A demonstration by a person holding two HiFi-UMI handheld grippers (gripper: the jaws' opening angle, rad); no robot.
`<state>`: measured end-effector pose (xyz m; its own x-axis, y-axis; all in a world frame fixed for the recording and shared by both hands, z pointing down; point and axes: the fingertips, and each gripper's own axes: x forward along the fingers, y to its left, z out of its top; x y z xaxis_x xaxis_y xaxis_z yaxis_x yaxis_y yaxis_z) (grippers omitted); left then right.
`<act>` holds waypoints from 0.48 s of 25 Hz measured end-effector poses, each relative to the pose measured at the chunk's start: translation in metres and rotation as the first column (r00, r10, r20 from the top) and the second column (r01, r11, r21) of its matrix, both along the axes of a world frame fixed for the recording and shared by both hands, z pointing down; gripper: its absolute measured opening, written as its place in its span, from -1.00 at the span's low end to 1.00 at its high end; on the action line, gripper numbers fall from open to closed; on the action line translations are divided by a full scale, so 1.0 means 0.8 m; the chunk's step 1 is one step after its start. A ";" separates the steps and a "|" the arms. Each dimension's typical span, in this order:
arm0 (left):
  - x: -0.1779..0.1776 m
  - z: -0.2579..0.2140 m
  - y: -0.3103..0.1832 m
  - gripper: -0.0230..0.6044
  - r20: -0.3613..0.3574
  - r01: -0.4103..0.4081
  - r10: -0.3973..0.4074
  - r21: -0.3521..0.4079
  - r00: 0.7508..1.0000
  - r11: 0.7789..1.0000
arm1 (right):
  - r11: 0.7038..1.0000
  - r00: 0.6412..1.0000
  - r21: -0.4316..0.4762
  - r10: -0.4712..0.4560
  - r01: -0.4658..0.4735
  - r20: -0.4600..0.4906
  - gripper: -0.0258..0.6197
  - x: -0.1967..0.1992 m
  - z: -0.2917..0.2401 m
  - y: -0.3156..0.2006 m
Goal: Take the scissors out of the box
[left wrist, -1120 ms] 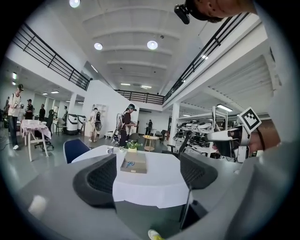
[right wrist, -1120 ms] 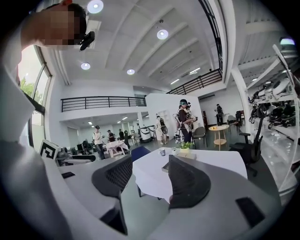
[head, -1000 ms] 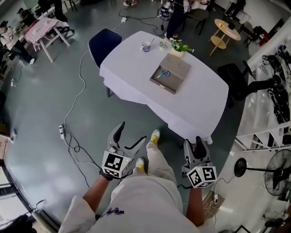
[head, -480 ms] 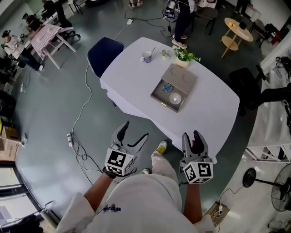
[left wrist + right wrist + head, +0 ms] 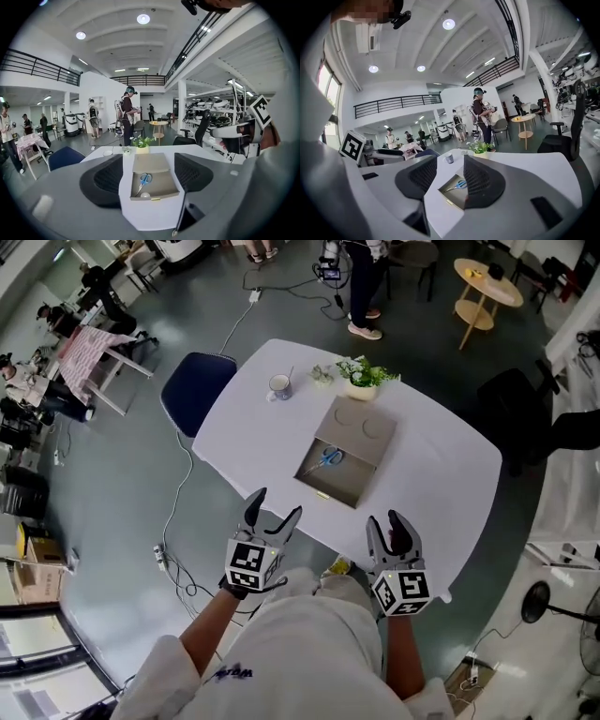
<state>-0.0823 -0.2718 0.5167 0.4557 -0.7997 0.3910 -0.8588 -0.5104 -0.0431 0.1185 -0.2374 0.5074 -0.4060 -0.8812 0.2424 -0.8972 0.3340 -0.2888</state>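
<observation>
An open grey-brown box (image 5: 360,430) lies on the white-clothed table (image 5: 441,465). Blue-handled scissors (image 5: 327,457) rest inside it, also visible as scissors (image 5: 144,179) in the left gripper view and scissors (image 5: 460,184) in the right gripper view. A small round pale object (image 5: 145,194) sits at the box's near wall. My left gripper (image 5: 275,507) and right gripper (image 5: 388,521) hang short of the table's near edge, apart from the box. Both sets of jaws are closing with nothing between them; the box shows beyond each gap.
A cup (image 5: 278,384) and a potted plant (image 5: 361,373) stand behind the box. A blue chair (image 5: 195,390) is at the table's left, a black chair (image 5: 511,404) at its right. Cables (image 5: 178,521) trail over the floor. People stand beyond the table.
The table and box have come much closer to both grippers as the person walked forward. Both pairs of jaws stand narrower than before.
</observation>
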 end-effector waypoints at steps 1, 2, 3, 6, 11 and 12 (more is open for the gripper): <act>0.004 0.004 -0.013 0.15 0.003 -0.001 0.001 -0.006 1.000 1.000 | 1.000 1.000 -0.013 0.007 -0.007 0.002 -0.36 0.005 0.004 -0.008; 0.009 0.009 -0.024 0.11 0.005 -0.007 0.007 -0.014 1.000 1.000 | 1.000 1.000 -0.025 0.011 -0.011 0.002 -0.37 0.009 0.007 -0.013; 0.013 0.014 -0.032 0.07 0.006 -0.015 0.015 -0.024 1.000 1.000 | 0.999 1.000 -0.033 0.010 -0.010 -0.002 -0.37 0.011 0.009 -0.017; 0.026 0.033 -0.058 0.04 0.015 -0.036 0.037 -0.051 0.999 0.998 | 0.999 0.999 -0.049 -0.002 0.000 -0.053 -0.38 0.019 0.020 -0.036; 0.038 0.073 -0.095 0.01 0.031 -0.088 0.091 -0.090 0.995 0.992 | 0.997 0.993 -0.076 0.013 -0.022 -0.118 -0.38 0.029 0.046 -0.072; 0.035 0.079 -0.099 0.00 0.031 -0.094 0.097 -0.101 0.995 0.990 | 0.996 0.992 -0.081 0.016 -0.027 -0.128 -0.38 0.025 0.049 -0.075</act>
<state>-0.0543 -0.3510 0.5798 0.5123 -0.7096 0.4838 -0.8049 -0.5932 -0.0177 0.1388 -0.2976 0.5467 -0.3484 -0.8642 0.3631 -0.9351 0.2938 -0.1981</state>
